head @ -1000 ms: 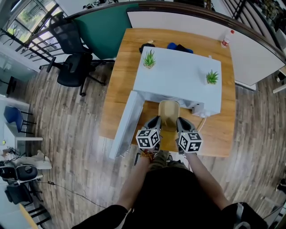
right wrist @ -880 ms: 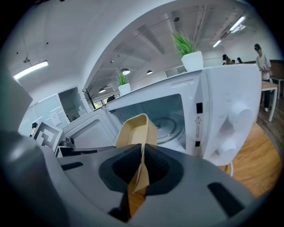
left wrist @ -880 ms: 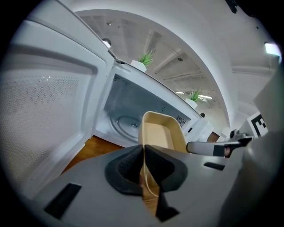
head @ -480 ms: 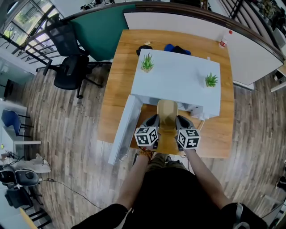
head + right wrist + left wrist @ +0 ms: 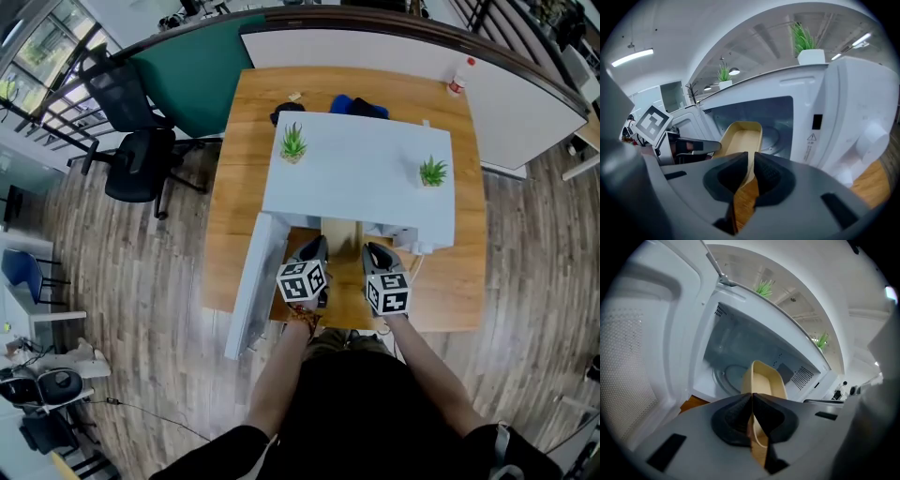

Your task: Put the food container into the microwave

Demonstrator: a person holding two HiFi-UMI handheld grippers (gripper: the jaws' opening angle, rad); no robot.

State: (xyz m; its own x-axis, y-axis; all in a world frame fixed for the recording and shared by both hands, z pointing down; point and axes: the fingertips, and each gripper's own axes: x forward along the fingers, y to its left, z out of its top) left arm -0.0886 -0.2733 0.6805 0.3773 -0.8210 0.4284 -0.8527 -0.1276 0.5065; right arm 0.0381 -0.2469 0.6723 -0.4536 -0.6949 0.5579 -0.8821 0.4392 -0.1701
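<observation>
Both grippers have carried the food container point(image 5: 764, 380) forward since a second ago; its far end now sits in the mouth of the open microwave point(image 5: 361, 178).
Your left gripper point(image 5: 752, 397) is pinched tight on the container's left rim, its jaws having just closed a touch further, and your right gripper point(image 5: 751, 157) is clamped on the right rim. In the head view the microwave's top hides the container's far end. The left gripper view shows that end just in front of the turntable point(image 5: 725, 377), with the door point(image 5: 642, 362) swung open at the left. Only the right gripper view shows the control panel point(image 5: 820, 126).
</observation>
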